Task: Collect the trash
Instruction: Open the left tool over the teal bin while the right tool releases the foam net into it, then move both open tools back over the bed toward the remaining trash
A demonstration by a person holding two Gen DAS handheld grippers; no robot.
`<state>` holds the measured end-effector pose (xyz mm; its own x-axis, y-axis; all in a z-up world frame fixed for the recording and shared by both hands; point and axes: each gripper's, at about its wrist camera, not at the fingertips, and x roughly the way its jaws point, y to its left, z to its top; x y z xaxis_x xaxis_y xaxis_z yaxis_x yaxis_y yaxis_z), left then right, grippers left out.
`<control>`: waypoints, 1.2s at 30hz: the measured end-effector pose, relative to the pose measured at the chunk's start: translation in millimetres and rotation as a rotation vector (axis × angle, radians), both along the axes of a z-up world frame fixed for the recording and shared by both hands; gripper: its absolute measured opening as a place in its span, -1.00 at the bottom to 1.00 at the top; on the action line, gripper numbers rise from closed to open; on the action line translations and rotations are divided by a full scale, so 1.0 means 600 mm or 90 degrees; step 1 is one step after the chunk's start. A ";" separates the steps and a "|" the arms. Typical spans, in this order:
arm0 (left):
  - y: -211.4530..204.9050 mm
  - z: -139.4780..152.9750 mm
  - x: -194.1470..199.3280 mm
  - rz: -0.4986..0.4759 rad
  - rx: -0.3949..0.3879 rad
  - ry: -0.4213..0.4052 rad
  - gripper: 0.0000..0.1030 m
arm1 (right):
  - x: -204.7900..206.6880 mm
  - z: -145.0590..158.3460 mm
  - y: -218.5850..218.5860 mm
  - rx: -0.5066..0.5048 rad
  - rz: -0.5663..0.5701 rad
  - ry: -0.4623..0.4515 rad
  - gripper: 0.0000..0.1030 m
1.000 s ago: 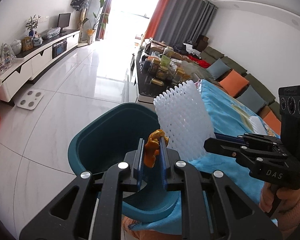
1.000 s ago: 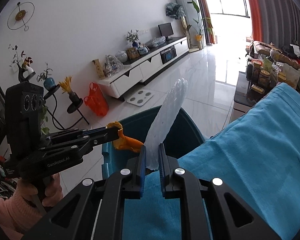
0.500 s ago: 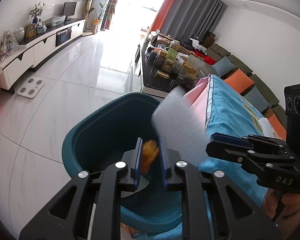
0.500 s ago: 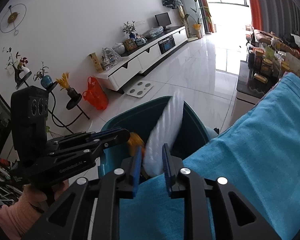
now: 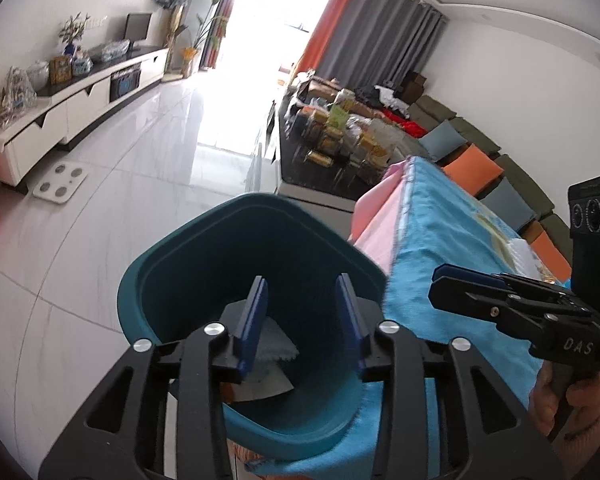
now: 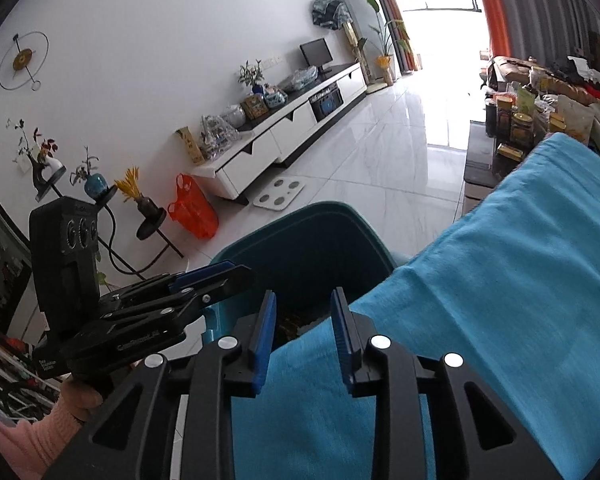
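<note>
A teal bin [image 5: 260, 204] stands against the edge of a table draped in blue cloth [image 5: 440, 232]. My left gripper [image 5: 301, 280] hangs over the bin's mouth, its jaws opening with nothing between them. White foam netting [image 5: 274, 350] lies at the bottom of the bin. My right gripper [image 6: 303, 294] is over the cloth's edge [image 6: 520, 280] beside the bin [image 6: 320, 208], its jaws also opening and empty. Dark brownish scraps [image 6: 296, 322] show inside the bin. Each gripper appears in the other's view: the right gripper [image 5: 440, 276] and the left gripper [image 6: 236, 270].
A low table crowded with jars [image 5: 332, 140] stands beyond the bin. A white TV cabinet [image 5: 80, 96] lines the left wall, with a bathroom scale [image 5: 60, 186] on the tiled floor and an orange bag [image 6: 192, 212] nearby. Sofa cushions [image 5: 472, 168] lie to the right.
Both grippers let go: the orange peel left the left jaws and the white foam netting left the right jaws, both dropping into the bin. Both pairs of jaws now stand wider apart.
</note>
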<state>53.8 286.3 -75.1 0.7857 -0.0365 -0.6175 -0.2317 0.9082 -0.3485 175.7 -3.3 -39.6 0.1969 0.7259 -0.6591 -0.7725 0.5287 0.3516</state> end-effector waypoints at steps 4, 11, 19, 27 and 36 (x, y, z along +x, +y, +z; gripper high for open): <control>-0.033 0.024 -0.012 -0.027 0.019 -0.029 -0.12 | -0.012 0.019 -0.040 0.024 -0.016 -0.013 -0.39; -0.131 0.050 -0.018 -0.135 0.036 -0.065 -0.01 | -0.035 0.060 -0.142 0.066 -0.065 -0.047 -0.28; -0.301 0.046 -0.011 -0.320 0.026 -0.072 0.05 | -0.066 0.097 -0.277 0.084 -0.152 -0.099 -0.23; -0.476 0.024 -0.011 -0.542 -0.005 -0.050 0.12 | -0.095 0.108 -0.451 0.055 -0.289 -0.141 -0.23; -0.580 -0.007 -0.006 -0.653 -0.029 -0.001 0.17 | -0.108 0.071 -0.588 0.030 -0.418 -0.124 -0.19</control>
